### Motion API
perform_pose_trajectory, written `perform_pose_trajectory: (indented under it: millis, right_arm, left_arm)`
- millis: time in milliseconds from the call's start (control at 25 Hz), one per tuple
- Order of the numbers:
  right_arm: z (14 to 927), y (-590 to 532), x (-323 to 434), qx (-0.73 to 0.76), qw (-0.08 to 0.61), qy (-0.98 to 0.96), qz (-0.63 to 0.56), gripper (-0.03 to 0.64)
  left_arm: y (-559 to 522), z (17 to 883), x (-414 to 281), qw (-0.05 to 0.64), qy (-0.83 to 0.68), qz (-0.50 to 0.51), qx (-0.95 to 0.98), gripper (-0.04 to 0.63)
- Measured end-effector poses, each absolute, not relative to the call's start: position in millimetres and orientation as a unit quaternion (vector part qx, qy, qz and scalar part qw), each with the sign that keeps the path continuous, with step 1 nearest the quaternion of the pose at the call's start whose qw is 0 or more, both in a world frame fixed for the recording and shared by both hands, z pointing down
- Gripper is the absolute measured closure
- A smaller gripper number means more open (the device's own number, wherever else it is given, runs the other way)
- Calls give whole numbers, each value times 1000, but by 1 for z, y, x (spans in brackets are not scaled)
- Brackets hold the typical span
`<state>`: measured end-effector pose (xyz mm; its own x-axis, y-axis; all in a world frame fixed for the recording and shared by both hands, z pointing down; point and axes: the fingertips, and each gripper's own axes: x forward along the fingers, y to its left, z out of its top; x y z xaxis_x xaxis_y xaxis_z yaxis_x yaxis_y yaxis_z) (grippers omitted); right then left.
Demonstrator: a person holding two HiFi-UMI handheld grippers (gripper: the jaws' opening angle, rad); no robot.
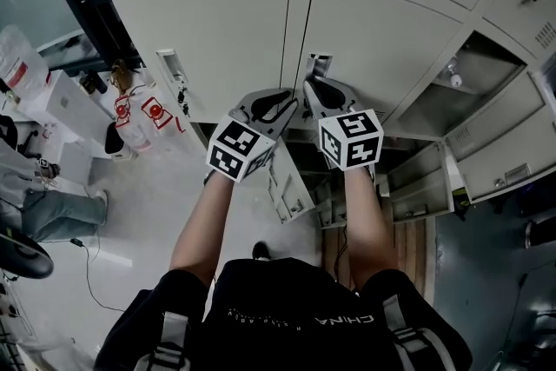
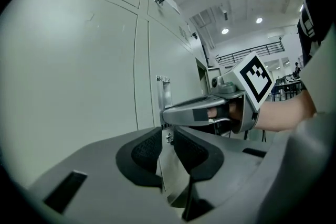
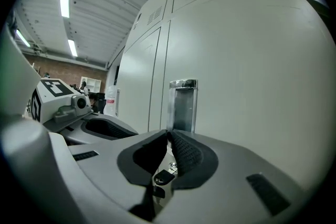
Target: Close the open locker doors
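Locker doors (image 1: 208, 30) smooth pale sheet metal; left gripper (image 2: 167, 132) fingers slightly spread, right gripper (image 3: 168, 135) fingers together

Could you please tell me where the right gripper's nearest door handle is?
In the right gripper view, the metal door handle sits at centre on the closed locker door, directly above the right gripper.

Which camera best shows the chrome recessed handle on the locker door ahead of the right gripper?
Right gripper view: the chrome recessed handle faces the lens squarely, mid-frame. Left gripper view shows it only edge-on; head view shows it small, from above.
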<state>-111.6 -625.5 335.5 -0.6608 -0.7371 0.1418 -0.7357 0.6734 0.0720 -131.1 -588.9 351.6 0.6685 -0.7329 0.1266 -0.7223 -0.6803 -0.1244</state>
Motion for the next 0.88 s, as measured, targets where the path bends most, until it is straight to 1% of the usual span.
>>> perform_pose_trajectory:
  millis: [520,720,880]
  right_arm:
    - [337,-627,-113,410,79,-909,-4,565]
    - [339,-627,-109,423,83,-902,-9,565]
    - [342,-623,-95,437,67,-897,12,565]
  left_arm:
    - [-617,369,-119,28,386,-108,-916,566]
    - [-622,366,-117,39,382,-123,-915,575]
    - [-622,366,-117,40,378,-123,-917,575]
